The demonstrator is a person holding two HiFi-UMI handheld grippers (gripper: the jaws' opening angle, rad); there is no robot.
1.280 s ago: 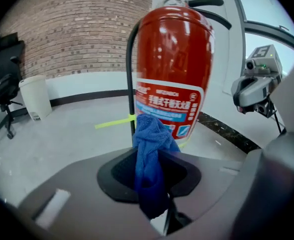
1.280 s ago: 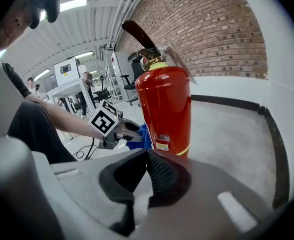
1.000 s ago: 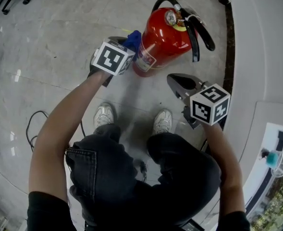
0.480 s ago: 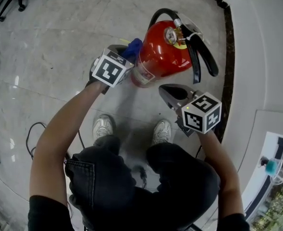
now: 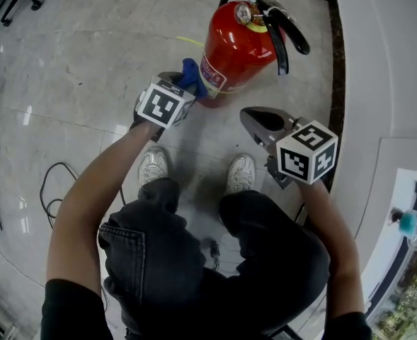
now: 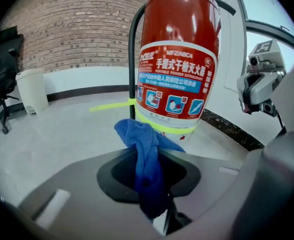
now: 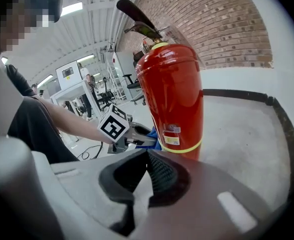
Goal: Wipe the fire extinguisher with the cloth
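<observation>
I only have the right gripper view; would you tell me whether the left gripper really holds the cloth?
Observer: Yes, the jaws of the left gripper pinch the blue cloth.
Operator: Thanks. Which side of the fire extinguisher is it facing?
Observer: The side with the large printed label; the cloth's tip is by the yellow band beneath.
Operator: And my right gripper?
Observer: In the head view it hangs clear of the extinguisher, above the floor.
</observation>
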